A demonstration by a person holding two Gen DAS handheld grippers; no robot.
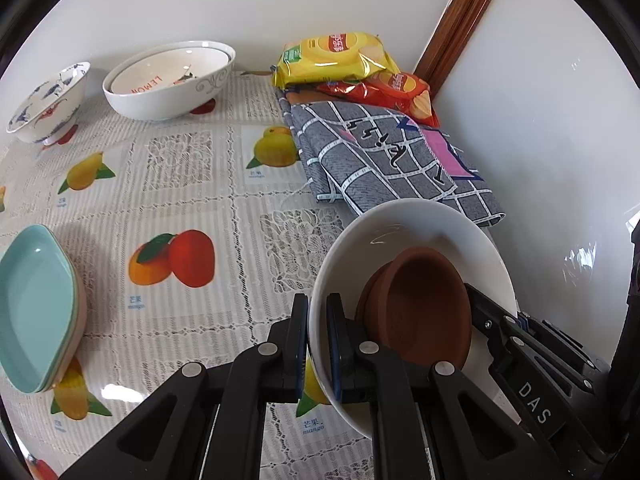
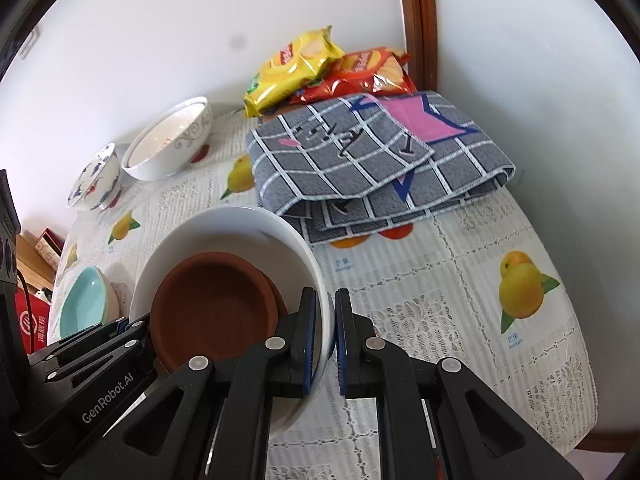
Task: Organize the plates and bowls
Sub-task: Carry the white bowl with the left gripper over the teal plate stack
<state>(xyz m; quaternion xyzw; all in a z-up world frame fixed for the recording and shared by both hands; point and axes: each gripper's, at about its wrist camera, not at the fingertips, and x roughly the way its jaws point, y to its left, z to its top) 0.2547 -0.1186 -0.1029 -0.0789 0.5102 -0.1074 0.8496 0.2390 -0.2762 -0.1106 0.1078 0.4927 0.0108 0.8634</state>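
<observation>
White bowl (image 1: 416,228), with brown dishes (image 1: 420,304) inside, was held above the table (image 1: 224,200); left gripper (image 1: 317,344) and right gripper (image 2: 325,344) each pinched opposite sides of its rim.

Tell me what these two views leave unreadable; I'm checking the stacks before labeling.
- Underside of the white bowl: hidden by its own wall in both views.
- How many dishes sit under the teal dish: left view cuts it off at the edge; small in the right view.
- Full print inside the large nested bowl: the rim hides part of it.
</observation>
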